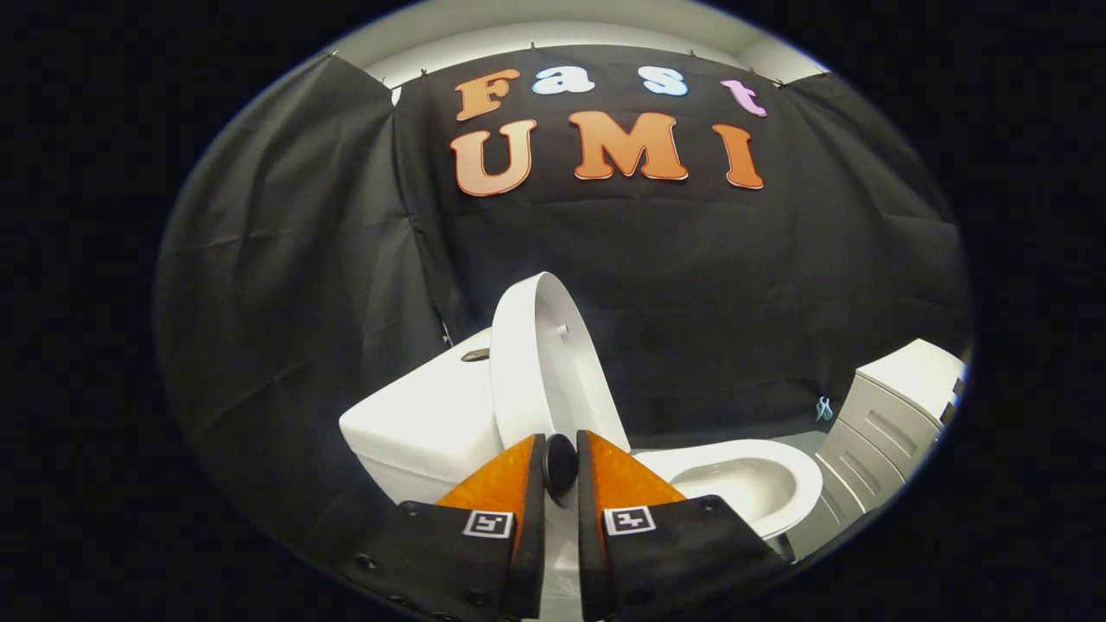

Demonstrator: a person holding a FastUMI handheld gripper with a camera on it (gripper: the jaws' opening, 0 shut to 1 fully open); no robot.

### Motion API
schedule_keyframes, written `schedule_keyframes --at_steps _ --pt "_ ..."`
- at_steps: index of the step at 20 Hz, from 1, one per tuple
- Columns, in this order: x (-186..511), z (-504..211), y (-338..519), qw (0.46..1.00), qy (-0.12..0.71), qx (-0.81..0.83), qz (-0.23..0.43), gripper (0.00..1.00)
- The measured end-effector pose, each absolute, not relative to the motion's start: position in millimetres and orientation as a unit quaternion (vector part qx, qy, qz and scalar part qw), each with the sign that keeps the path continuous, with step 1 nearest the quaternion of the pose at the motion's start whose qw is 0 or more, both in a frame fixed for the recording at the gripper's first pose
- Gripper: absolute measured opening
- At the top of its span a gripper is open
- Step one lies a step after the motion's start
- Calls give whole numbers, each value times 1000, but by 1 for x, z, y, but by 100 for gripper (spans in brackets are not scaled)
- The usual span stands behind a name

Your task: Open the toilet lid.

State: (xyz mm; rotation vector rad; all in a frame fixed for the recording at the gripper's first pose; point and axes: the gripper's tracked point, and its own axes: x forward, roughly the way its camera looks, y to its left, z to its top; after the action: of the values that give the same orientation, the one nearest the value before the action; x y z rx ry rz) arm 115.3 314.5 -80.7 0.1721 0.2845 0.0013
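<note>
**Toilet lid raised, gripper fingers nearly closed**

The toilet lid (540, 363) is seen standing upright, swung up from the bowl and leaning back toward the tank (423, 423). The lid's inner face is turned toward the open bowl (752, 479), which is exposed with its seat rim visible. A flush button (475, 354) is seen on top of the tank, just beside the raised lid's edge.

The gripper (560, 471) is held in front of the lid's lower part, with its fingers brought close together so that only a narrow gap is left. A small dark round knob (560, 465) is seen in that gap; whether it is pressed by both fingers cannot be told. The lid itself is not clamped by the fingers and lies just beyond them.

A pale cabinet with drawer fronts (890, 415) is placed beyond the bowl, on the side away from the tank. Black cloth is hung behind the lid and the tank.
</note>
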Motion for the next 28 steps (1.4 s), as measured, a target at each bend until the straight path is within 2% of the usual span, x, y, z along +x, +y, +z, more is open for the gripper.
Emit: schedule_keyframes --at_steps 3,7,8,10,11,17,22,28 --pt "117 -56 313 987 122 102 12 26" --pt "118 -29 302 992 111 65 12 66" --pt "117 -18 303 993 104 60 20 80" --pt "114 1 300 994 93 47 28 94" --pt "111 11 298 995 85 42 34 97" --pt "104 77 277 996 32 69 54 98" --pt "97 123 247 998 8 48 43 98" --pt "92 144 235 998 8 46 32 98"
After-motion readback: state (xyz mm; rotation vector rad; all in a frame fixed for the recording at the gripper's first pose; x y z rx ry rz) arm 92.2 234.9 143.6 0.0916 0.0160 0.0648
